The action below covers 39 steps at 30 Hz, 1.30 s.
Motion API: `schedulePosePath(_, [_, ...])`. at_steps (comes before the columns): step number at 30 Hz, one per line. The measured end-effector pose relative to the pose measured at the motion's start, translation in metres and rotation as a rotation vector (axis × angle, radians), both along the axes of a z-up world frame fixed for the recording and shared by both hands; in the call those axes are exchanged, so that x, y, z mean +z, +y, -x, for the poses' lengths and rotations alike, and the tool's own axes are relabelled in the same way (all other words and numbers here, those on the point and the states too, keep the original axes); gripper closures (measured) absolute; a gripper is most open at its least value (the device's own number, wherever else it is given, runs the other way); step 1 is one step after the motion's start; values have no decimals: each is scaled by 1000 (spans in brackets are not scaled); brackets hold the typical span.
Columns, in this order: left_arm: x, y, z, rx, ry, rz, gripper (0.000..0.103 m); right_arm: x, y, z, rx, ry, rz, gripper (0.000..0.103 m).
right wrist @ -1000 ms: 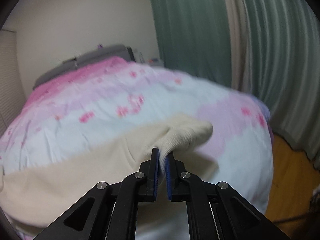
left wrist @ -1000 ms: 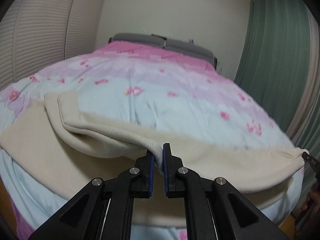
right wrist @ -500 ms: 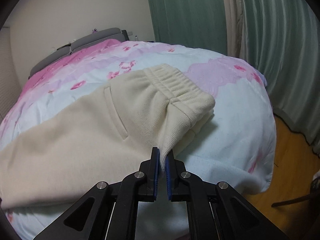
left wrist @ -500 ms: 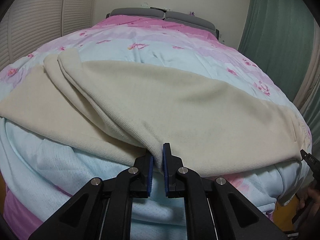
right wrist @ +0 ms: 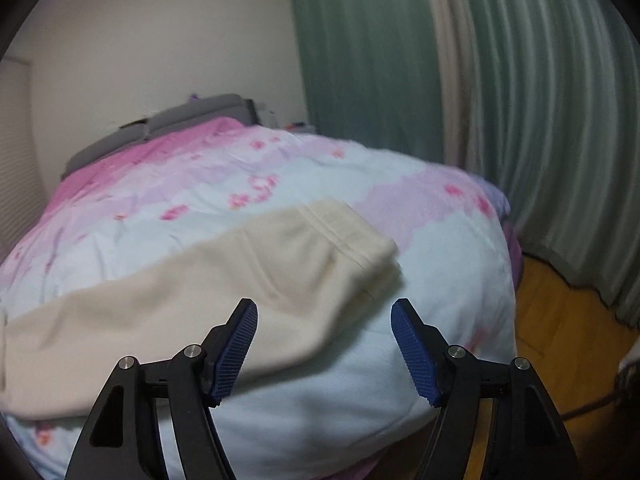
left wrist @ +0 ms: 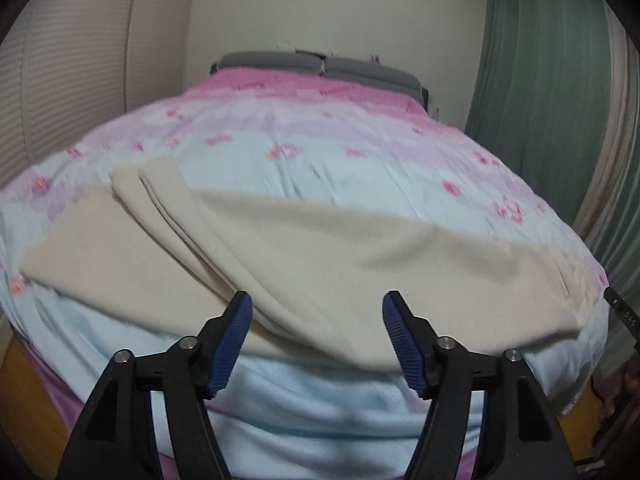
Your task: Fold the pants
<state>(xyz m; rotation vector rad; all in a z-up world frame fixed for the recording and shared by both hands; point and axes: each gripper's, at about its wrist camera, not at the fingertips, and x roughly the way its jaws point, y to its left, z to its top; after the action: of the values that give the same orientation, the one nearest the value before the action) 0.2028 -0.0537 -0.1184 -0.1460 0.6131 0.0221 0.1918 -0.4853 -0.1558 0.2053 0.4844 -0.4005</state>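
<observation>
Both hand-held grippers — left and right — gape empty near the cream pants; next, pinch the leg ends evenly.

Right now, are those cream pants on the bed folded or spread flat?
Folded once lengthwise: the pants lie on the quilt with one leg laid over the other, and the waistband is doubled in layers.

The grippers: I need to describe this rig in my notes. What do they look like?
Both match. The left gripper and right gripper each have two black angular plastic arms with triangular cut-outs and silver round pivot screws. Each finger ends in a blue ribbed pad. No cables, sleeves or markings show.
</observation>
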Motion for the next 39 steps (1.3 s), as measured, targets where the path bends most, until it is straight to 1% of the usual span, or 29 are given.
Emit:
schedulePosePath(2, [11, 23, -5, 28, -23, -6, 33, 20, 20, -4, 56, -11, 39, 32])
schedulePosePath(4, [19, 53, -14, 72, -45, -39, 29, 37, 43, -13, 124, -24, 56, 26])
schedulePosePath(5, [22, 71, -21, 96, -42, -50, 28, 47, 59, -19, 171, -33, 56, 26])
schedulePosePath(7, [22, 108, -35, 137, -22, -38, 28, 62, 95, -32, 267, -46, 48, 26])
schedulePosePath(9, [22, 146, -45, 187, -1, -4, 28, 72, 132, -47, 369, -51, 35, 25])
schedulePosePath(11, [20, 184, -53, 234, 19, 23, 28, 83, 191, -70, 524, -55, 45, 26])
schedulePosePath(12, [20, 204, -56, 258, 25, 34, 28, 85, 211, -76, 570, -62, 47, 26])
schedulePosePath(15, [16, 251, -63, 299, 51, 34, 28, 93, 308, -106, 756, -88, 120, 26])
schedulePosePath(17, [12, 279, -66, 324, 68, 20, 28, 92, 366, -124, 847, -74, 151, 26])
schedulePosePath(18, [10, 291, -65, 337, 71, 13, 28, 90, 402, -134, 906, -63, 160, 26])
schedulePosePath(19, [7, 305, -65, 347, 77, 2, 28, 87, 424, -140, 936, -55, 171, 26])
schedulePosePath(20, [5, 315, -65, 352, 82, -12, 28, 81, 463, -149, 985, -39, 199, 26])
schedulePosePath(21, [3, 323, -66, 353, 86, -29, 28, 77, 485, -154, 1012, -30, 218, 27])
schedulePosePath(22, [1, 329, -67, 352, 90, -49, 28, 69, 520, -161, 1049, -13, 255, 27])
schedulePosePath(23, [-1, 336, -67, 350, 97, -76, 28, 61, 545, -166, 1075, 1, 282, 28])
schedulePosePath(25, [-7, 347, -67, 342, 105, -101, 28, 45, 589, -176, 1107, 45, 327, 42])
schedulePosePath(27, [-13, 355, -66, 337, 110, -102, 28, 26, 623, -187, 1123, 116, 362, 51])
schedulePosePath(28, [-17, 361, -64, 338, 113, -100, 28, 17, 636, -195, 1118, 149, 377, 53])
schedulePosePath(30, [-22, 369, -60, 345, 115, -96, 28, 2, 652, -208, 1108, 195, 401, 54])
schedulePosePath(32, [-29, 378, -57, 350, 119, -83, 28, -10, 656, -217, 1093, 235, 428, 57])
schedulePosePath(33, [-30, 381, -57, 351, 122, -78, 28, -15, 660, -220, 1088, 256, 438, 64])
schedulePosePath(34, [-33, 385, -56, 352, 124, -66, 28, -20, 662, -223, 1084, 278, 447, 77])
schedulePosePath(36, [-36, 391, -54, 355, 126, -50, 28, -29, 663, -231, 1066, 323, 444, 88])
schedulePosePath(37, [-37, 393, -53, 358, 126, -44, 28, -32, 662, -235, 1065, 343, 424, 92])
schedulePosePath(39, [-37, 397, -49, 363, 123, -38, 28, -30, 661, -238, 1055, 334, 399, 94])
